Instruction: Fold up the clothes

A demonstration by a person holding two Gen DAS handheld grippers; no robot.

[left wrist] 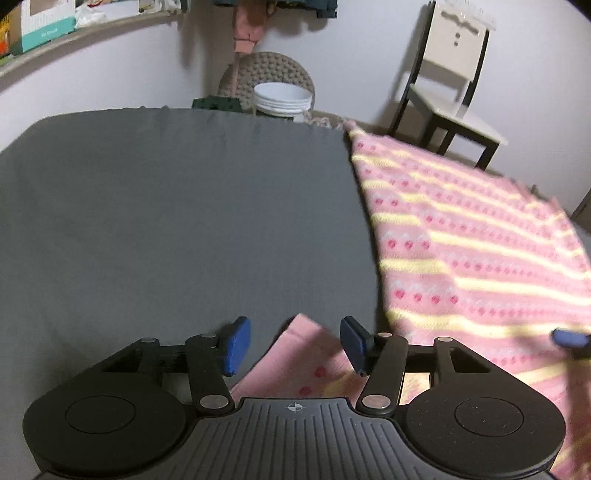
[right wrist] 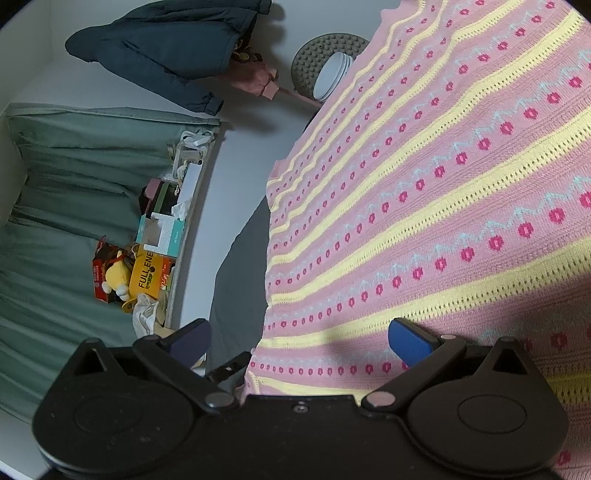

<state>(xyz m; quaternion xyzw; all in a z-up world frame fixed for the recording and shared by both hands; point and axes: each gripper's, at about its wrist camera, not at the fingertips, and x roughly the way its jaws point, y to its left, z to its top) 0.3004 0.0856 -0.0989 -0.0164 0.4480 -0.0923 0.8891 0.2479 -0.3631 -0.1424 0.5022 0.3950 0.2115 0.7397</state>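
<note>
A pink knit sweater (left wrist: 461,240) with yellow stripes and red dots lies spread over the right part of the grey sheet (left wrist: 166,203). My left gripper (left wrist: 296,345) is open just above the sheet, and a pink corner of the sweater (left wrist: 306,362) lies loose between its blue pads. In the right wrist view the sweater (right wrist: 424,184) fills the right side. My right gripper (right wrist: 301,343) is open wide, with the sweater's left edge lying between its fingers, ungripped. One of the right gripper's blue pads (left wrist: 570,338) shows over the sweater in the left wrist view.
Beyond the far edge stand a stack of white buckets (left wrist: 282,98), a round woven seat (left wrist: 269,70) and a dark-framed chair (left wrist: 450,92). A shelf with boxes (left wrist: 44,29) runs along the wall. A dark jacket (right wrist: 166,48) hangs beside a green curtain (right wrist: 74,184).
</note>
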